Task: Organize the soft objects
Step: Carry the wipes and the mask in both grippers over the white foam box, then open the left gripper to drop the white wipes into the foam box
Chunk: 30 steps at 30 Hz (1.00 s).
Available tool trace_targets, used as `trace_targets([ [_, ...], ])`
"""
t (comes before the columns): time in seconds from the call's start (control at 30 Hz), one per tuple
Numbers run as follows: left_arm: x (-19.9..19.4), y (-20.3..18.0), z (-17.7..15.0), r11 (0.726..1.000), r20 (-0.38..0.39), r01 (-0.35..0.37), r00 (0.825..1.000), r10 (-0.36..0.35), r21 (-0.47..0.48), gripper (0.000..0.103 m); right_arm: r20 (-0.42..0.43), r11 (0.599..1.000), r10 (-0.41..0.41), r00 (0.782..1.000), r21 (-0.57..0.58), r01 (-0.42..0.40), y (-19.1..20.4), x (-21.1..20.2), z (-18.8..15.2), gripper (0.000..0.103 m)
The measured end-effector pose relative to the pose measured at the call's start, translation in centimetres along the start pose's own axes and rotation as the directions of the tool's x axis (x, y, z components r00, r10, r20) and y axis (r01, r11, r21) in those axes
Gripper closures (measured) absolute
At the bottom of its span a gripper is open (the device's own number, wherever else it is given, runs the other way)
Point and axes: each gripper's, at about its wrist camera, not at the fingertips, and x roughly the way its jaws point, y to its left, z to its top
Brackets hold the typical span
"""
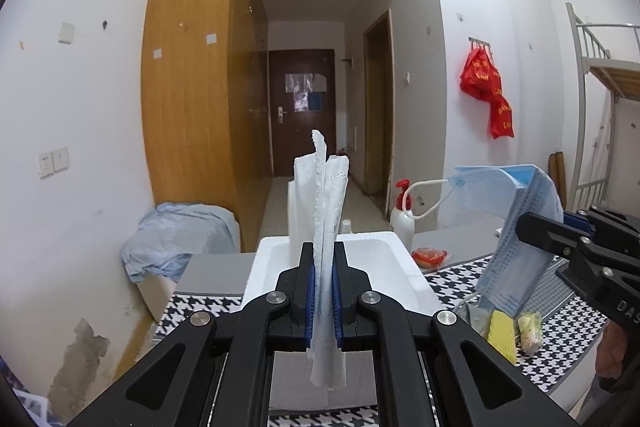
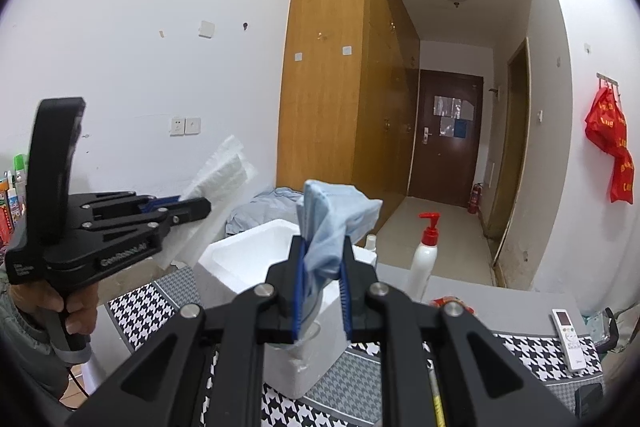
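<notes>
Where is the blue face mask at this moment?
The blue face mask is clamped in the right gripper, held above the white foam box, right of the tissue-holding left gripper.

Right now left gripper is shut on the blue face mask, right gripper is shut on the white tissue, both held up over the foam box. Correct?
No, the items are swapped. The left gripper is shut on the white tissue, as the left wrist view shows; the right gripper is shut on the blue face mask, as the right wrist view shows. Both are held up over the foam box.
</notes>
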Motion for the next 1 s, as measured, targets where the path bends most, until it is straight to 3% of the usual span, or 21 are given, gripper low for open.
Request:
trace_targets([
  [0.77, 8.3, 0.6, -0.4, 0.999, -0.163, 0.046, 0.986, -0.046, -0.003, 0.094, -0.058, 0.993, -0.117, 0.991, 0.026, 0.119, -1.3, 0.6, -0.9, 0.084],
  [0.8, 8.5, 0.6, -0.4, 0.999, -0.168, 0.051, 0.985, -0.051, -0.003, 0.090, -0.059, 0.992, -0.121, 0.991, 0.026, 0.123, -1.4, 0.6, -0.9, 0.084],
  [0.87, 8.6, 0.7, -0.5, 0.998, -0.168, 0.063, 0.984, -0.063, -0.008, 0.074, -0.060, 0.990, -0.134, 0.989, 0.027, 0.136, -1.5, 0.5, -0.9, 0.084],
  [0.93, 8.3, 0.8, -0.5, 0.998, -0.157, 0.063, 0.986, -0.065, -0.019, 0.034, -0.063, 0.989, -0.141, 0.988, 0.030, 0.143, -1.6, 0.6, -0.8, 0.084],
  [1.0, 7.8, 0.8, -0.4, 0.998, -0.129, 0.055, 0.990, -0.058, -0.021, 0.020, -0.064, 0.988, -0.147, 0.987, 0.029, 0.149, -1.7, 0.6, -0.9, 0.084],
])
